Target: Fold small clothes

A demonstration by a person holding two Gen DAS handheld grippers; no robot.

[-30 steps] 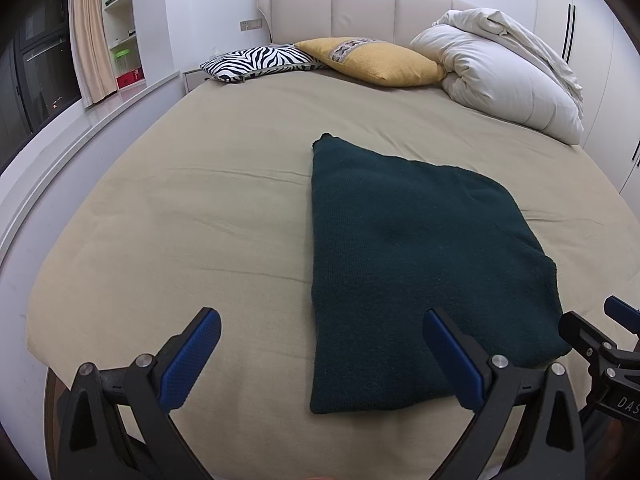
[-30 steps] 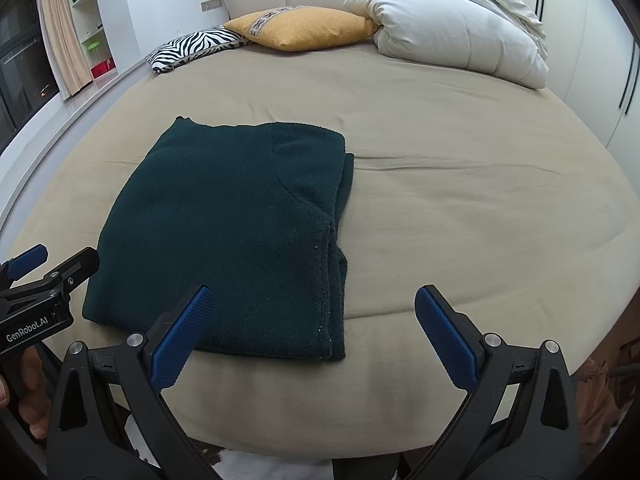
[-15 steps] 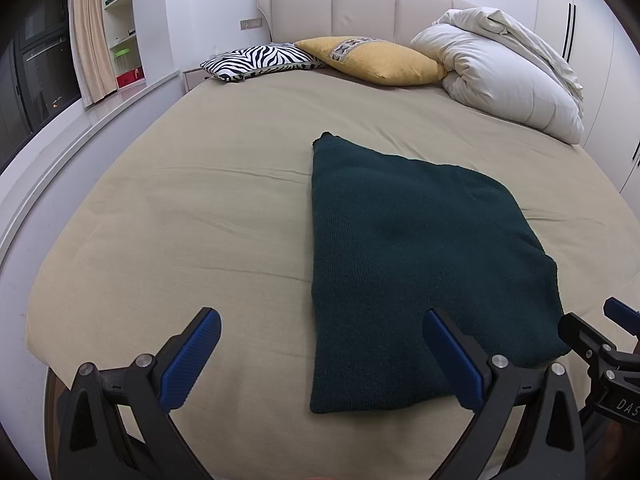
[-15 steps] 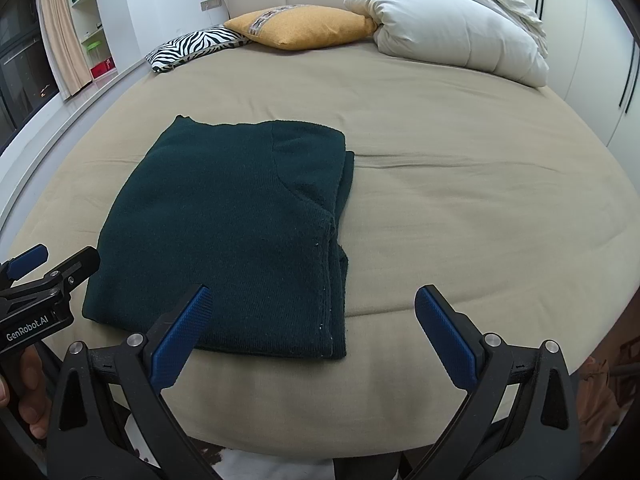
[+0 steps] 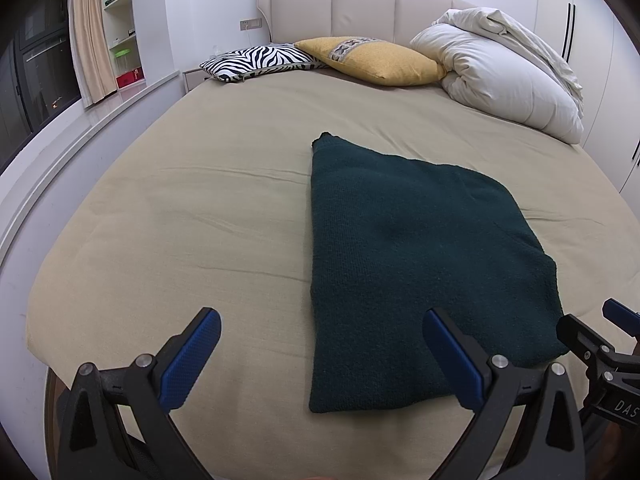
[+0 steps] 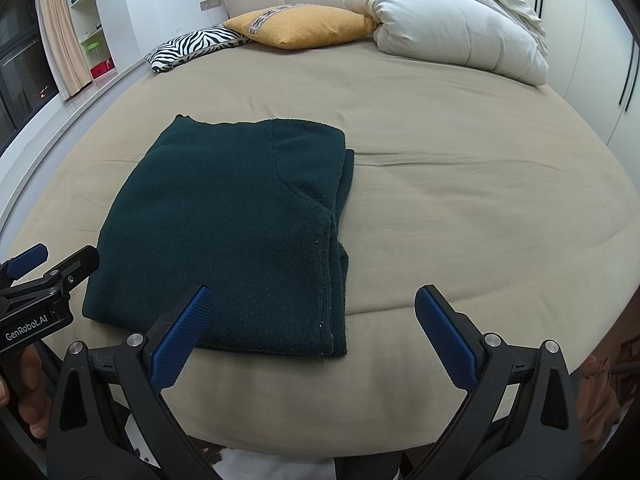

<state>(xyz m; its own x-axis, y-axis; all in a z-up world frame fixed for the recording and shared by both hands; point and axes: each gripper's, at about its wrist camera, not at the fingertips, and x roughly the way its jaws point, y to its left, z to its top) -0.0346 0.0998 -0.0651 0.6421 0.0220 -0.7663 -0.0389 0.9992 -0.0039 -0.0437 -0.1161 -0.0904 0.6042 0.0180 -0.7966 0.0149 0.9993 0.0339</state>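
Nothing has shifted over the last second: the dark green garment [image 6: 224,224] lies folded on the bed [image 6: 460,208] near its front edge, while the left tool [image 5: 320,360] and right tool [image 6: 312,332] hover wide open and empty, suggesting this fold is finished.

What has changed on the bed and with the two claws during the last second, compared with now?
Nothing visibly changed. The dark green sweater lies folded on the beige bed in the same place. The left claw and the right claw both hang open at the near edge, touching nothing, as before.
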